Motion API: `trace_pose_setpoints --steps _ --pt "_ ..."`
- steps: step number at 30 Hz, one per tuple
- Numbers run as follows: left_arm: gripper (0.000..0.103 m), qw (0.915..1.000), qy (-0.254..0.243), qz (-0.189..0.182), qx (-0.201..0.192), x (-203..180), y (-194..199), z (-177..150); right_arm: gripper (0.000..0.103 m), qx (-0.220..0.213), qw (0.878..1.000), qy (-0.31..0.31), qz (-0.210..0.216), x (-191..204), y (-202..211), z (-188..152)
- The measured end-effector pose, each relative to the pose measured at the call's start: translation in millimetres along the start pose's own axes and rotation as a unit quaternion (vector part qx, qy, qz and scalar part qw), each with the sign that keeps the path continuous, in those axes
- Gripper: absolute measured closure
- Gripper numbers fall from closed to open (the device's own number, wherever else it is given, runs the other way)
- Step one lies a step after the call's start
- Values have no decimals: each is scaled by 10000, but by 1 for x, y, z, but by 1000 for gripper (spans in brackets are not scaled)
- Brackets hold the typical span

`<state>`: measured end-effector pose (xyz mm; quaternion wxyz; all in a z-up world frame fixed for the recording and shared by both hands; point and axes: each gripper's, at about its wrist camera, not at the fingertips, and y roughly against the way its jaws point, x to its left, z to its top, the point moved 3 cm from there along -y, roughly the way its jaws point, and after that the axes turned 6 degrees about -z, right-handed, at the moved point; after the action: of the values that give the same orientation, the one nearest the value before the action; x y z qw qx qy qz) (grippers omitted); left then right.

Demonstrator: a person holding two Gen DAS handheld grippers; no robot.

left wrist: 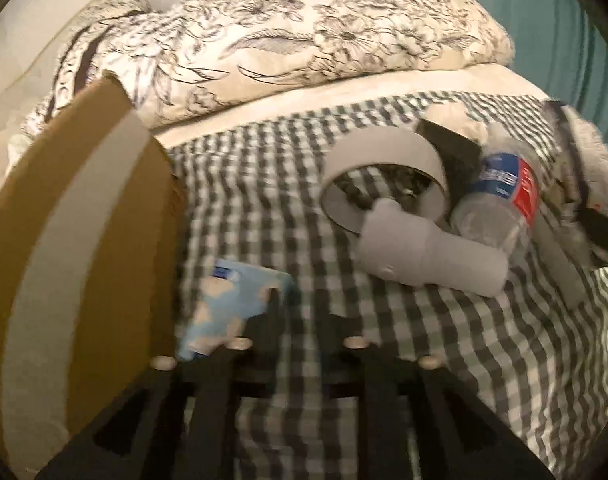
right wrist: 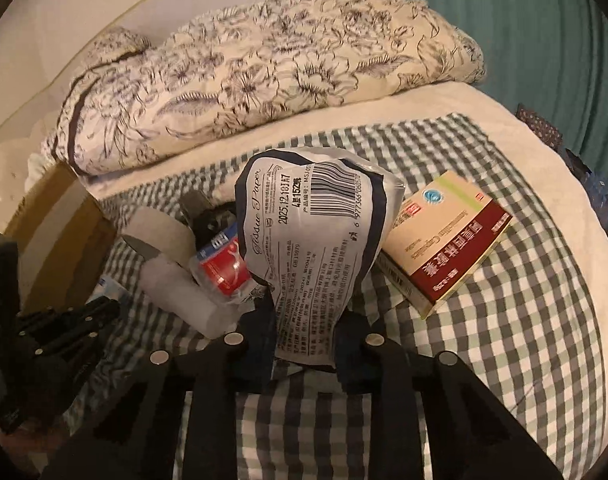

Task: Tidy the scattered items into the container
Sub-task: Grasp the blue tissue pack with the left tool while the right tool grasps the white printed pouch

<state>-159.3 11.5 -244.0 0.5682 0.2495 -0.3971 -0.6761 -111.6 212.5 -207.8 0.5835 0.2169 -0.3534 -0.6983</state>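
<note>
- Right gripper [right wrist: 304, 322]: I am pinching the lower end of a tissue pack [right wrist: 316, 248]; the jaws are standing narrow with the soft wrapper squeezed between them, and the pack is rising upright above the fingers, clear of the checked sheet [right wrist: 504, 340].
- Left gripper [left wrist: 299, 320]: I am holding it partly open; a small blue packet [left wrist: 231, 308] is lying against its left finger [left wrist: 269, 316], but the blurred view does not let me tell whether the pads are pressing on it.
- Container: a cardboard box [left wrist: 83, 240] is standing at the left edge of the sheet, just beside the blue packet and well apart from the tissue pack.
- Items waiting on the sheet: a tape roll [left wrist: 384, 184], a white bottle [left wrist: 424, 256], a clear water bottle [left wrist: 500, 200] and a medicine box [right wrist: 448, 240], the first three touching in a cluster.
- Step in hand, as I judge it: carrying the tissue pack across to the box.
- Handling note: I am gripping only thin wrapper, so a slow carry over the cluster, high enough to miss the water bottle, and a release only above the box opening look wise; the left gripper is sitting in the path and needs clearing first.
</note>
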Motion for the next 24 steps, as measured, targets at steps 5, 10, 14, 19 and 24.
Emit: trace_pose_setpoints --steps 5,10,14,19,24 --pt "29 9990 -160 413 -6 5 -7 1 81 -173 9998 -45 70 -1 19 8" --pt "24 9941 -527 905 270 -3 -31 -6 81 -380 9991 -62 147 -1 42 15" --pt "24 9957 -329 811 307 2 -37 -3 81 -512 9985 -74 176 -2 57 20" --pt "18 9946 -160 978 319 3 -45 -2 81 -631 9977 -89 213 -1 71 23" --pt "32 9948 83 767 665 4 -43 -3 81 -713 9971 -119 256 0 83 23"
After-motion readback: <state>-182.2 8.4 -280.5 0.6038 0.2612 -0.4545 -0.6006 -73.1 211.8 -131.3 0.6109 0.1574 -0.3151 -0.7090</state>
